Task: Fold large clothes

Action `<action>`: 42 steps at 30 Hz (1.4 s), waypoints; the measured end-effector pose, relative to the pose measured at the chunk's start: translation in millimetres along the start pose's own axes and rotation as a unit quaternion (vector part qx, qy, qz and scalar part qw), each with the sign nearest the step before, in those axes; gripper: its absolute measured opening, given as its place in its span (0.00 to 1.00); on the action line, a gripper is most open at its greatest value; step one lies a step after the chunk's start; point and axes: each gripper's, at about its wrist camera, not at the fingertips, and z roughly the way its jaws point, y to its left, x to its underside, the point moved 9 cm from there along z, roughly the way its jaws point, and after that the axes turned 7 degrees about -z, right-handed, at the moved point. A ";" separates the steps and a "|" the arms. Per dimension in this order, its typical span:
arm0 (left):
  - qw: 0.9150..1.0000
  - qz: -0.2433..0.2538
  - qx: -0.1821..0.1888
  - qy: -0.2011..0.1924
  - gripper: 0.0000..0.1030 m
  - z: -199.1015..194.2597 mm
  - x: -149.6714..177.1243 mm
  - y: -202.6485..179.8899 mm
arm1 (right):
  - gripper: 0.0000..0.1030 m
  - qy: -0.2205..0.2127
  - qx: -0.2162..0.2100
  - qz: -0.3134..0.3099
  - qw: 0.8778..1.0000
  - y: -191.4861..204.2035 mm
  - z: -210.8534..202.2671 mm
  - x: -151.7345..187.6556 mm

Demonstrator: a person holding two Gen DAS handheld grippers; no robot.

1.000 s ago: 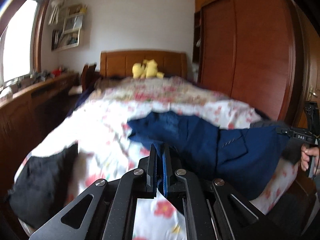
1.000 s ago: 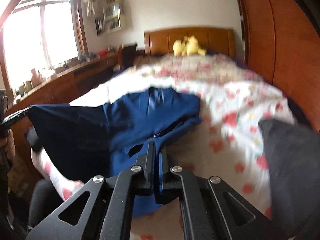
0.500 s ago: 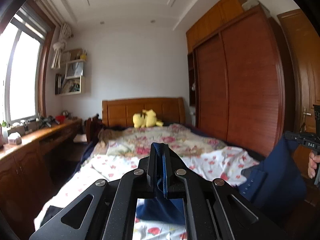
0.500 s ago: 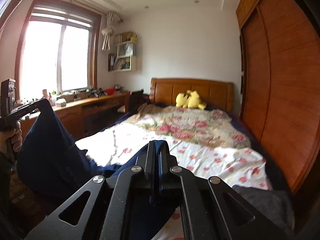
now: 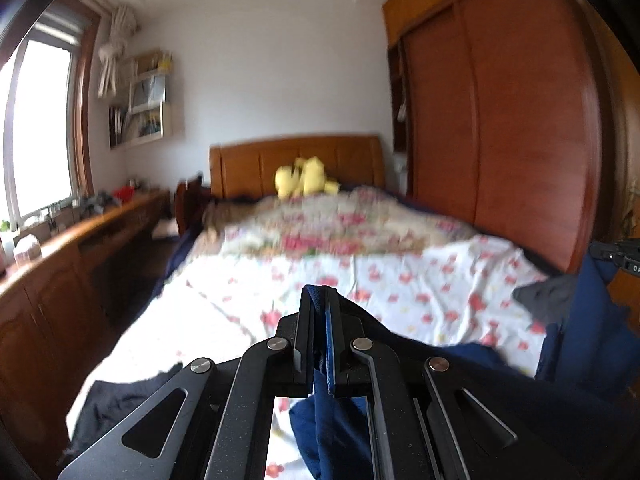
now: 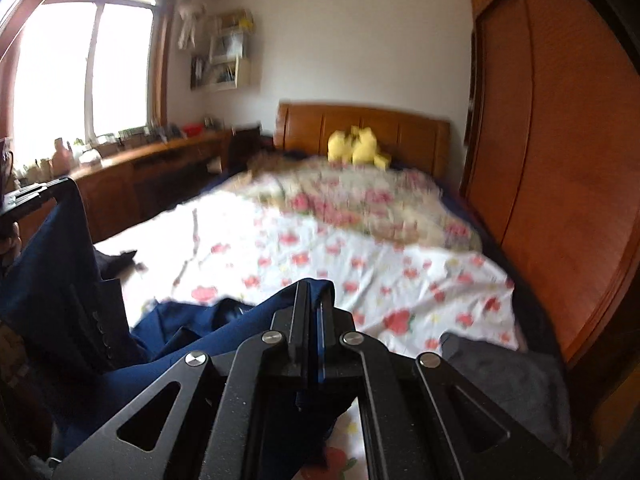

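Both grippers, left [image 5: 320,300] and right [image 6: 314,294], clamp my navy jacket [image 6: 60,280] above the bed [image 6: 400,272]; no fold made, folding remains.

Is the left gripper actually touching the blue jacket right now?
Touching. In the left wrist view the left gripper has its jaws shut on a fold of the blue jacket; blue cloth fills the slot between the fingers and hangs below them.
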 end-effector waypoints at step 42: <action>0.996 0.013 0.053 0.076 0.57 112.1 127.4 -6.4 | 0.67 0.183 -0.065 -0.097 0.976 120.7 153.1 186.5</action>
